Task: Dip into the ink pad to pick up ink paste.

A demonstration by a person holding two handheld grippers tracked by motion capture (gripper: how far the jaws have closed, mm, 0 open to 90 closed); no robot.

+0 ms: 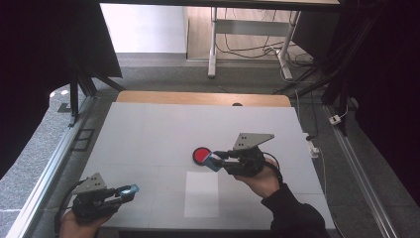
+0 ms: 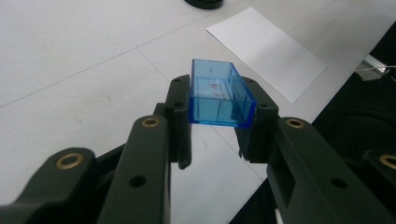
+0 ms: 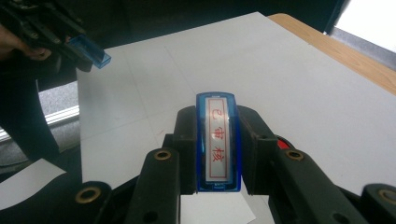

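My left gripper (image 1: 128, 191) hovers over the table's near left corner, shut on a clear blue rectangular cap (image 2: 219, 95) that lies open-side up between its jaws. My right gripper (image 1: 214, 161) is at the table's middle right, shut on a blue stamp (image 3: 218, 140). The stamp's white label with red characters faces the right gripper view's camera. The stamp's tip (image 1: 213, 162) sits right beside a round red ink pad (image 1: 201, 155); whether they touch I cannot tell. A white paper sheet (image 1: 201, 194) lies flat just in front of the pad.
The table is covered by a pale grey mat (image 1: 163, 129), with a wooden strip (image 1: 198, 97) along the far edge. Black frame posts (image 1: 74, 94) stand off the table's left, and cables (image 1: 317, 144) trail off its right side.
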